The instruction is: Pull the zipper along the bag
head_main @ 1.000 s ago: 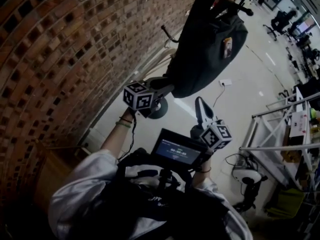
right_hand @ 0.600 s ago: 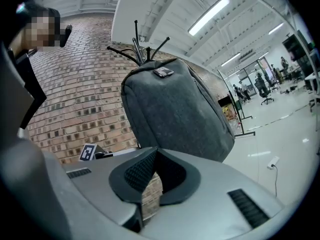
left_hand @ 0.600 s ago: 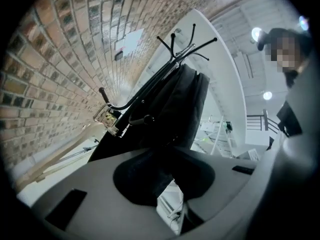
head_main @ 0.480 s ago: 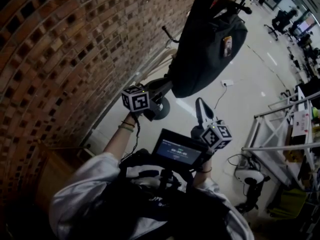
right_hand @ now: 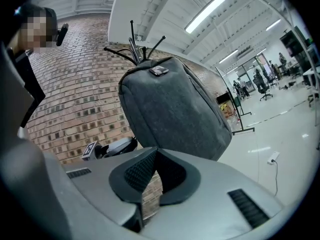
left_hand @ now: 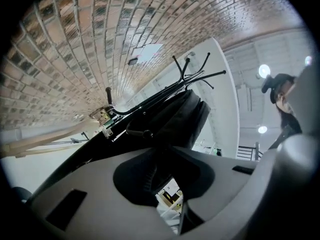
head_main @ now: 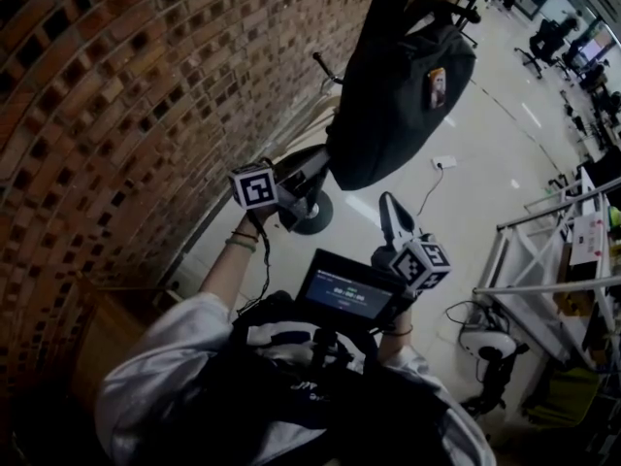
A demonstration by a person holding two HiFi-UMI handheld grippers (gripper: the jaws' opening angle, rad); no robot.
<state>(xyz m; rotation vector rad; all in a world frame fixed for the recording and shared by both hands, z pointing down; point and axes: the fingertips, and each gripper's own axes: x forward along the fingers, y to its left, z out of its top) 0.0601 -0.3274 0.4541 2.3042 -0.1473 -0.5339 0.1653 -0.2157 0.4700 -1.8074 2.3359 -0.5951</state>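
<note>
While just closed, left gripper jaws on bag

Brick wall, pale glossy floor, white power strip, metal frame at right.

Left gripper rose, rolled, closing fingers on bag.

Illumination is bright and even, from ceiling strip lights and round lamps. The pale floor shows soft glare. Fisheye distortion bows the brick wall (the corners of both gripper views vignette to black). The backlit bag is near-silhouette.
</note>
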